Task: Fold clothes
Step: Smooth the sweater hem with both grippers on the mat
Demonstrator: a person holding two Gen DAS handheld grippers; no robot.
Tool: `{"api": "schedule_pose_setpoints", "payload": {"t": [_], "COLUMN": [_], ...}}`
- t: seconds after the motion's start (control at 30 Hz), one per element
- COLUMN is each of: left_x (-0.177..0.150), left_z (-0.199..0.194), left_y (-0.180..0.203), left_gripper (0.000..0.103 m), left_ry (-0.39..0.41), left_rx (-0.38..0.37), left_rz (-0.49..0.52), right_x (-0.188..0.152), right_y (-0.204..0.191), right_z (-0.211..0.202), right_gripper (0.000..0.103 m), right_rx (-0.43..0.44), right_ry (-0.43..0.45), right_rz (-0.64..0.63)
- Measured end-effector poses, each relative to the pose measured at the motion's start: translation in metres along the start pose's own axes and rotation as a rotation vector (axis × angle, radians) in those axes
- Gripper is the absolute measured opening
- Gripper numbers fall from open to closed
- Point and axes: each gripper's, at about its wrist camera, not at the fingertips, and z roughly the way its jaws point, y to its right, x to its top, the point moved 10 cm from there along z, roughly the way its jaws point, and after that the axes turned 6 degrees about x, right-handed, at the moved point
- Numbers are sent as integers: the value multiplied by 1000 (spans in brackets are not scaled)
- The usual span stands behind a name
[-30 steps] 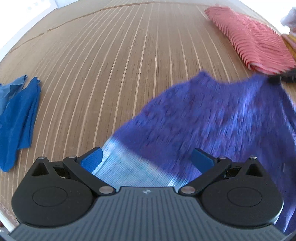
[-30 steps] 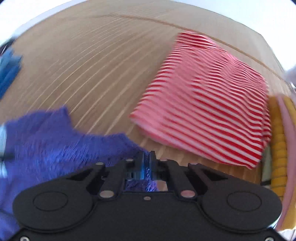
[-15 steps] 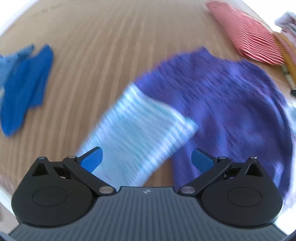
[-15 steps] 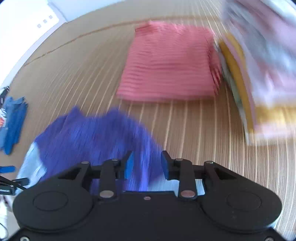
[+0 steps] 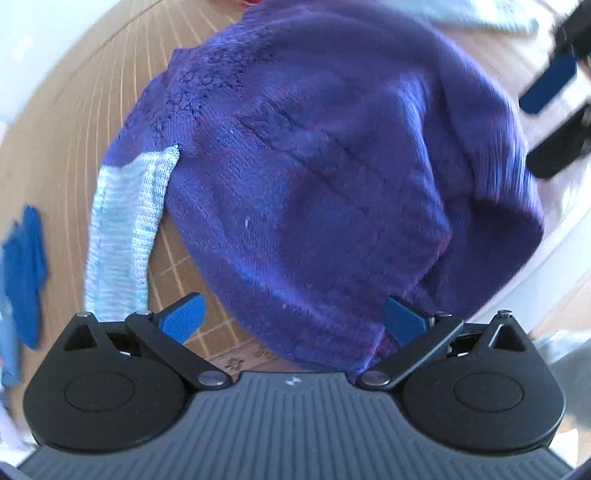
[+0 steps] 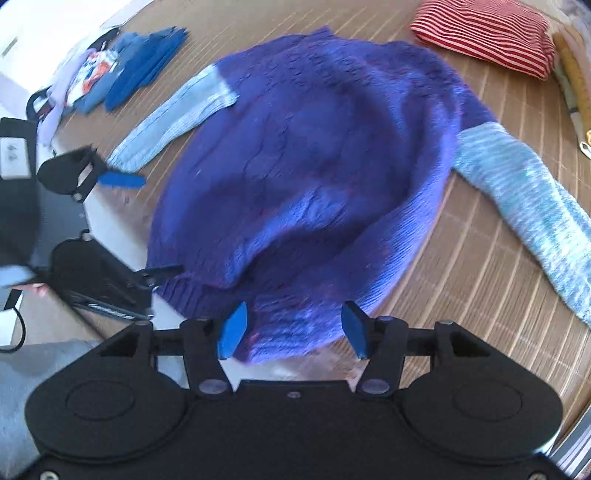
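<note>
A purple knitted sweater (image 5: 314, 166) with light blue sleeves lies spread on the wooden slatted table (image 6: 480, 236); it also shows in the right wrist view (image 6: 314, 155). One sleeve (image 6: 532, 206) stretches right, the other sleeve (image 6: 173, 122) stretches left. My left gripper (image 5: 291, 317) is open, its fingers on either side of the sweater's hem. My right gripper (image 6: 291, 328) is open just over the near hem, holding nothing. The right gripper also appears at the upper right of the left wrist view (image 5: 550, 110), and the left gripper at the left of the right wrist view (image 6: 122, 181).
A folded red-and-white striped garment (image 6: 484, 33) lies at the far right, next to a stack of yellow and pink clothes (image 6: 576, 81). A pile of blue clothes (image 6: 140, 66) lies at the far left. The table edge runs along the near left.
My right gripper let go of the sweater and opened. Both grippers pulled back toward the near hem, and the sweater now lies spread out flat with both sleeves out.
</note>
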Motion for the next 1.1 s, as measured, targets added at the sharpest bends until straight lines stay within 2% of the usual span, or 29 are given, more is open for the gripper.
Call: {"api": "schedule_pose_setpoints", "payload": {"t": [0.17, 0.23, 0.33, 0.4, 0.53, 0.7, 0.83, 0.97, 1.1], "left_x": [-9, -8, -2, -5, -14, -29, -36, -41, -44], "left_z": [-8, -5, 2, 4, 2, -2, -1, 0, -2], "left_y": [9, 10, 0, -13, -35, -59, -74, -78, -80], "left_gripper": [103, 103, 103, 103, 103, 103, 103, 103, 103], "left_ry": [1, -5, -14, -41, -46, -43, -42, -15, 6], "left_rx": [20, 71, 159, 249, 286, 267, 204, 123, 98], "left_rz": [-8, 8, -12, -7, -38, -75, -129, -125, -102], "right_x": [-4, 0, 6, 8, 4, -5, -18, -26, -33], "right_y": [-9, -11, -17, -21, -20, -11, 0, 16, 31], "right_z": [0, 7, 16, 23, 33, 41, 38, 12, -9], "right_gripper": [64, 64, 70, 72, 73, 76, 76, 80, 81], "right_rx": [65, 68, 22, -20, -115, -344, -556, -672, -721], "right_ry": [21, 22, 33, 28, 8, -4, -44, 8, 76], "right_rz": [29, 12, -27, -55, -86, -130, -142, 26, 221]}}
